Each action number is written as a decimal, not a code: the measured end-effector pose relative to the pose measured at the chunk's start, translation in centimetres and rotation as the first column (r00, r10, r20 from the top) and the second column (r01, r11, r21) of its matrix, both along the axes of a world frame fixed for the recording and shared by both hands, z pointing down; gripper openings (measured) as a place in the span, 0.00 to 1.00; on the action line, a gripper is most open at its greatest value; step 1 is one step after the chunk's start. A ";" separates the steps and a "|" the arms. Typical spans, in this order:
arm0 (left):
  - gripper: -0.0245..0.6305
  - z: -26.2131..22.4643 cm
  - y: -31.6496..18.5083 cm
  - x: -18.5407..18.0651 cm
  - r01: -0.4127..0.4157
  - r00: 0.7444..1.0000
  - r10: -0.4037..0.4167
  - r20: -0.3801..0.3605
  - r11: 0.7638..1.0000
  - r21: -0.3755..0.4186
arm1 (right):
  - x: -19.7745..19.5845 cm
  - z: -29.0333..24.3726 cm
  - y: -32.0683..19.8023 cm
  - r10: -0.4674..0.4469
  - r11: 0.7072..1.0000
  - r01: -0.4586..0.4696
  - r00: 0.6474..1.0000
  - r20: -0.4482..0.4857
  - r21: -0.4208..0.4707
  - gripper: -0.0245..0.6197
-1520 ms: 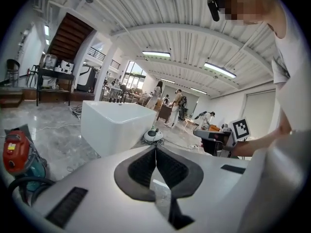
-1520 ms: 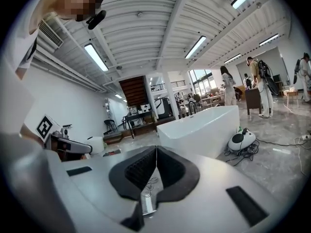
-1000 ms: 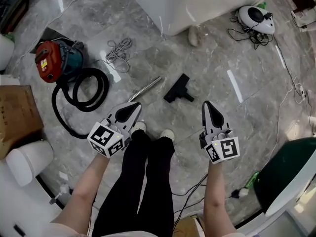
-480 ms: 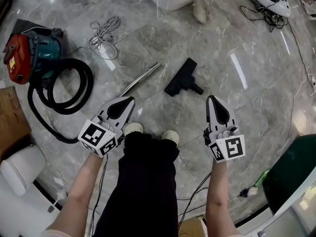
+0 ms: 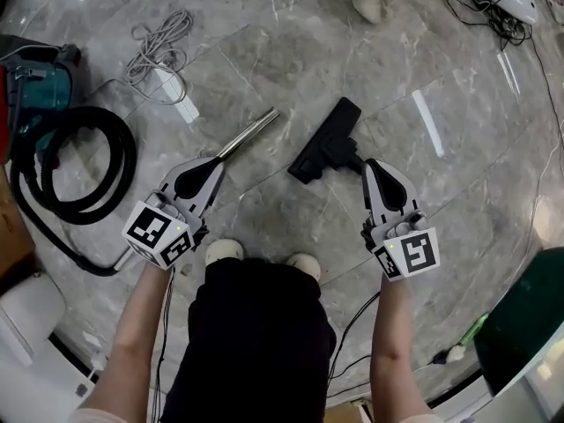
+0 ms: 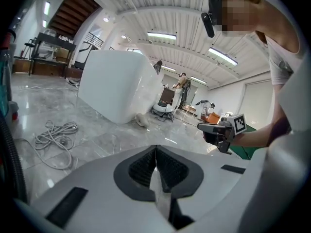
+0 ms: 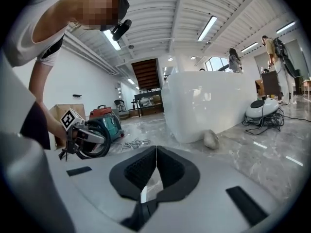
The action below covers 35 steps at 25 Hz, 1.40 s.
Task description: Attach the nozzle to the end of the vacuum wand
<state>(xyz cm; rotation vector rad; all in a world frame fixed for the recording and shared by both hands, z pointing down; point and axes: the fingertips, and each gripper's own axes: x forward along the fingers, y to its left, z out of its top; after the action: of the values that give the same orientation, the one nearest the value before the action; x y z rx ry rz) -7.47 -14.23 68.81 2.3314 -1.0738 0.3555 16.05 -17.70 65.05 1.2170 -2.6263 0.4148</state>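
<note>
The black floor nozzle (image 5: 326, 144) lies on the grey marble floor, apart from the wand. The shiny metal wand (image 5: 249, 134) lies slantwise to its left, joined to a black hose (image 5: 77, 176). My left gripper (image 5: 218, 160) is shut and empty, its tip just at the wand's near end. My right gripper (image 5: 371, 164) is shut too, its tip beside the nozzle's neck. In the left gripper view the jaws (image 6: 156, 153) meet with nothing between them. The right gripper view shows the same closed jaws (image 7: 156, 154).
A teal and red vacuum (image 5: 33, 85) stands at the left, with a coiled grey cord (image 5: 160, 40) behind the wand. A big white object (image 7: 214, 103) stands further off. My shoes (image 5: 222, 252) and legs are just below the grippers. Loose cables run along the right.
Both grippers have sunk towards the floor, still shut. The left tip has come to the wand's near end and the right tip beside the nozzle. The floor looks closer.
</note>
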 end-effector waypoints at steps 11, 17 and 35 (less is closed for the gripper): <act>0.05 8.6 -4.3 0.3 -0.101 0.995 0.101 0.016 0.995 -0.018 | 2.8 10.6 -1.7 -0.244 0.962 0.211 0.950 -0.196 -0.172 0.06; 0.05 9.9 -4.5 0.7 -0.142 0.990 0.141 -0.007 0.989 -0.038 | 3.9 15.0 -0.3 -0.445 0.848 0.308 0.856 -0.263 -0.431 0.32; 0.05 12.2 -4.0 -2.6 -0.163 0.986 0.164 0.020 0.985 -0.053 | 4.2 27.0 2.9 -0.831 0.208 0.319 0.556 0.005 -0.925 0.43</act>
<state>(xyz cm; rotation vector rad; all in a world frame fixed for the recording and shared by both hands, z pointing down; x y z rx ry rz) -10.07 -18.20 81.04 2.3813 -0.8761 0.4686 20.20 -14.82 92.01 -0.1510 -1.6867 0.9196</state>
